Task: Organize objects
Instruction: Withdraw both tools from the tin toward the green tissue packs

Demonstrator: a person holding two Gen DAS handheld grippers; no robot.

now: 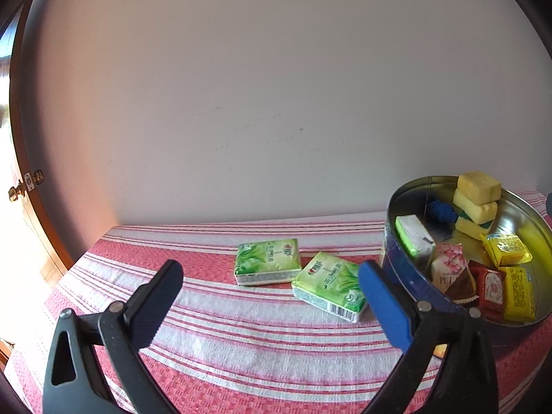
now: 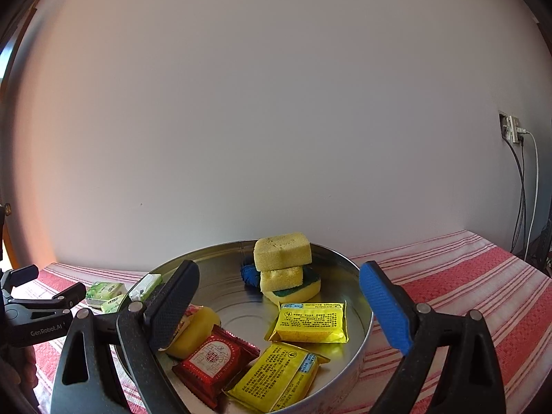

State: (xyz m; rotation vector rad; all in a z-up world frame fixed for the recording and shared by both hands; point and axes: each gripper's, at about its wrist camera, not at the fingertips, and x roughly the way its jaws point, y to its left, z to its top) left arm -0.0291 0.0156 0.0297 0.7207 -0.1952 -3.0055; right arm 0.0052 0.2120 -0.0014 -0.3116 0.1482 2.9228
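Observation:
Two green tissue packs lie on the striped cloth: one (image 1: 267,265) farther back, one (image 1: 330,286) nearer the round metal tin (image 1: 393,241). My left gripper (image 1: 270,293) is open and empty, its jaws standing around the two packs, above the cloth. The tin holds a third green pack (image 1: 414,238), stacked yellow sponges (image 1: 477,196), yellow and red snack packets and a pink packet. My right gripper (image 2: 279,293) is open and empty over the tin (image 2: 355,269), above the sponges (image 2: 283,252), yellow packets (image 2: 312,322) and red packet (image 2: 215,358).
A red-and-white striped cloth (image 1: 241,345) covers the table against a plain wall. A door with a brass knob (image 1: 17,191) is at the left. A wall socket with cables (image 2: 514,131) is at the right. The left gripper (image 2: 41,310) shows left of the tin.

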